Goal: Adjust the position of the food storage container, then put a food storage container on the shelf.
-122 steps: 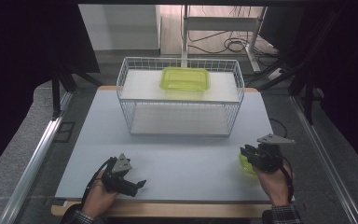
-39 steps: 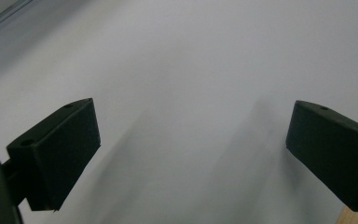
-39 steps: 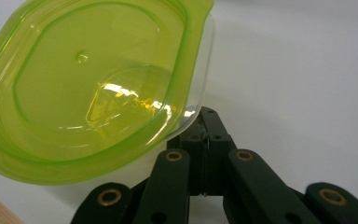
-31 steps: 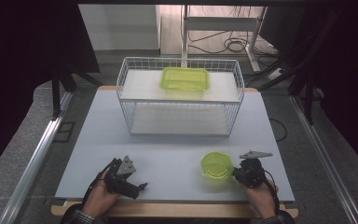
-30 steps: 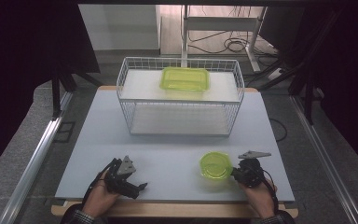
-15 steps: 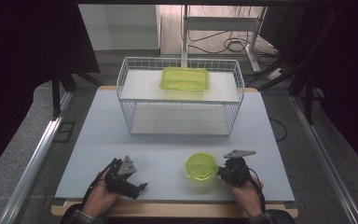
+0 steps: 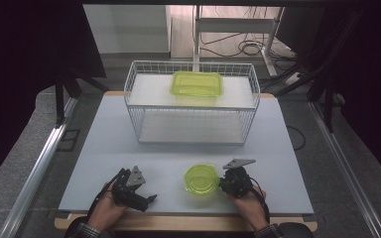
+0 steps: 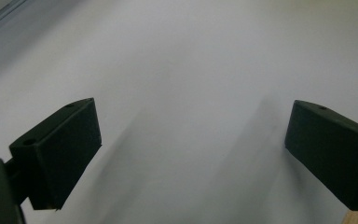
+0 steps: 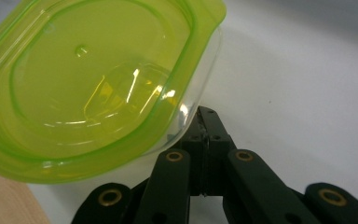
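Green round container (image 7: 201, 179) sits with its rim clamped in the right gripper's (image 7: 224, 184) fingers (image 9: 205, 126).

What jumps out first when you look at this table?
The bright green round container near the table's front edge, clamped at its rim by the right gripper. Behind it stands a white wire basket with a green rectangular lidded box on its upper shelf.

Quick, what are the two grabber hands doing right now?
Left gripper: open, nothing between its fingers.
Right gripper: shut on the rim of the green container.
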The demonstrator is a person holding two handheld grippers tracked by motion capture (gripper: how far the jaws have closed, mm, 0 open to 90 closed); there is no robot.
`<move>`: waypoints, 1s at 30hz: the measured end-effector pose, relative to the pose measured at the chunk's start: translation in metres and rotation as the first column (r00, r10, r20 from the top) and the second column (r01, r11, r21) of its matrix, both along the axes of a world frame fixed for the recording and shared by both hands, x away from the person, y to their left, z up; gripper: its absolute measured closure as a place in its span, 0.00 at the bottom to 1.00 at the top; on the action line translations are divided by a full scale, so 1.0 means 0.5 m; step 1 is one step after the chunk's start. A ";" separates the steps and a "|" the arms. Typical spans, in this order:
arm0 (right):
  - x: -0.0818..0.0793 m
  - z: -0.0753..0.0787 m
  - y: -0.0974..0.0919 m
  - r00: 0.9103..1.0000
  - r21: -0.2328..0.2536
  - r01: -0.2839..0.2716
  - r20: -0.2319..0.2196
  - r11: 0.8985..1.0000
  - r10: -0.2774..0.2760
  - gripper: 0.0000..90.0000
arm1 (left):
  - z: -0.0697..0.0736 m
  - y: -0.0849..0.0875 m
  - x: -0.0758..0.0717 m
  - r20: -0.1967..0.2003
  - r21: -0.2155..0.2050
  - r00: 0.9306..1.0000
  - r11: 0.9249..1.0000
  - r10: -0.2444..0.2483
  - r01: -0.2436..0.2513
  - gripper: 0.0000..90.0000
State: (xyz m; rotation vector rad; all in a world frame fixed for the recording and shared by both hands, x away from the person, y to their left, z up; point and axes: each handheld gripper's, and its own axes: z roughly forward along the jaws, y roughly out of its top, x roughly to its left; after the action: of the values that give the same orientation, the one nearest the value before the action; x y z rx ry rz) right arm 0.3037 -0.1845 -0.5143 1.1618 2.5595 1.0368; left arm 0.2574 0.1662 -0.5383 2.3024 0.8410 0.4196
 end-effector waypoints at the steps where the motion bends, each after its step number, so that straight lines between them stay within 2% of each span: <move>1: 0.001 0.000 0.000 1.000 0.007 0.000 -0.003 1.000 0.000 0.99 | 0.000 0.000 0.000 0.000 0.001 1.000 1.000 0.000 0.000 0.04; 4: 0.000 0.004 -0.002 1.000 -0.014 -0.004 0.022 1.000 0.004 0.98 | 0.000 0.001 0.000 -0.001 0.005 1.000 1.000 0.003 -0.003 0.04; 6: -0.001 0.008 -0.007 0.999 -0.021 0.005 0.037 1.000 -0.005 0.93 | 0.001 0.002 -0.001 0.002 0.010 1.000 1.000 0.007 -0.007 0.04; 9: -0.001 0.013 -0.017 0.995 -0.065 0.010 0.097 0.998 -0.004 0.82 | 0.001 0.005 0.000 0.002 0.007 1.000 1.000 0.011 -0.011 0.04; 11: 0.002 0.015 -0.029 0.996 -0.045 0.020 0.090 0.999 -0.016 0.72 | 0.002 0.006 0.000 0.004 0.007 1.000 1.000 0.016 -0.016 0.04; 14: 0.003 0.014 -0.044 0.995 -0.037 0.025 0.098 0.999 -0.022 0.58 | 0.002 0.009 0.000 0.004 0.005 1.000 1.000 0.023 -0.023 0.04; 20: 0.006 0.013 -0.079 0.992 0.012 0.043 0.118 0.999 -0.044 0.26 | 0.001 0.009 0.000 0.005 0.006 1.000 1.000 0.023 -0.023 0.04; 24: 0.009 0.009 -0.088 0.992 0.035 0.033 0.123 0.999 -0.037 0.16 | 0.001 0.008 0.000 0.008 0.009 1.000 1.000 0.022 -0.022 0.04; 26: 0.007 0.012 -0.086 0.990 0.049 0.025 0.136 0.998 -0.032 0.12 | 0.001 0.007 0.000 0.008 0.010 1.000 1.000 0.021 -0.021 0.04; 30: 0.004 0.015 -0.084 0.987 0.044 0.015 0.158 0.999 -0.022 0.09 | 0.000 0.007 0.000 0.007 0.012 1.000 1.000 0.021 -0.021 0.03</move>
State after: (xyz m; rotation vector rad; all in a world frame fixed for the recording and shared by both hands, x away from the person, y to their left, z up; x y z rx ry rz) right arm 0.3059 -0.2266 -0.5070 1.0647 2.4118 1.1359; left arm 0.2574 0.1694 -0.5383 2.3032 0.8624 0.4432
